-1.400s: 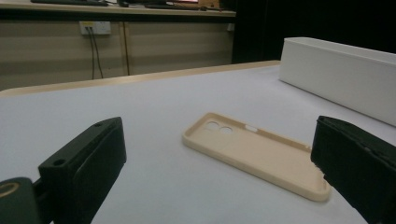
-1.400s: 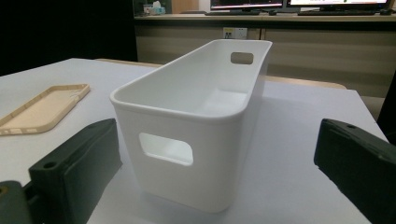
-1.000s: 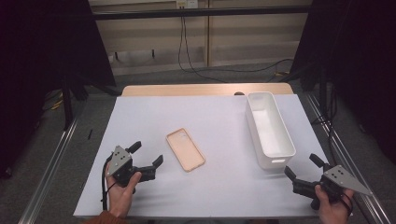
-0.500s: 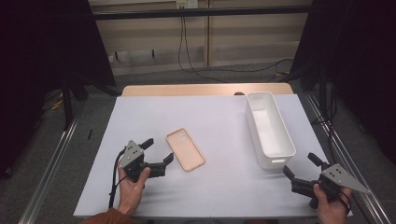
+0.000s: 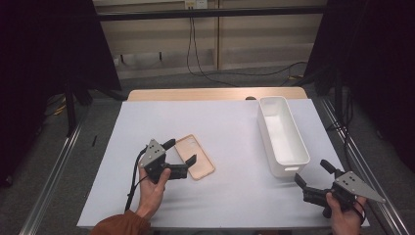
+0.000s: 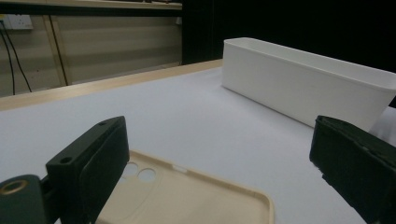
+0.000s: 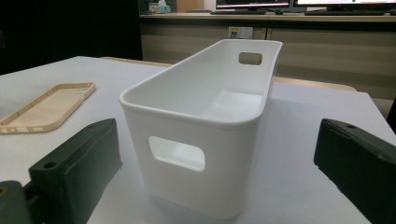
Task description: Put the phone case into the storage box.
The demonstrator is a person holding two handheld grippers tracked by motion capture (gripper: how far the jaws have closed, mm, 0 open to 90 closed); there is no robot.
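Left gripper (image 5: 179,152) at near end of phone case (image 5: 195,156), jaws spread wide, one each side of case's edge. Open white sheet (image 5: 225,122) beyond case, flat, room to pass toward far edge and toward bin. White bin (image 5: 282,134) stands tall at right side, long wall blocking straight sideways path. Right gripper (image 5: 315,175) just before bin's near end, jaws apart; bin's end wall directly ahead. Strip of bare sheet between bin and right edge, narrow.
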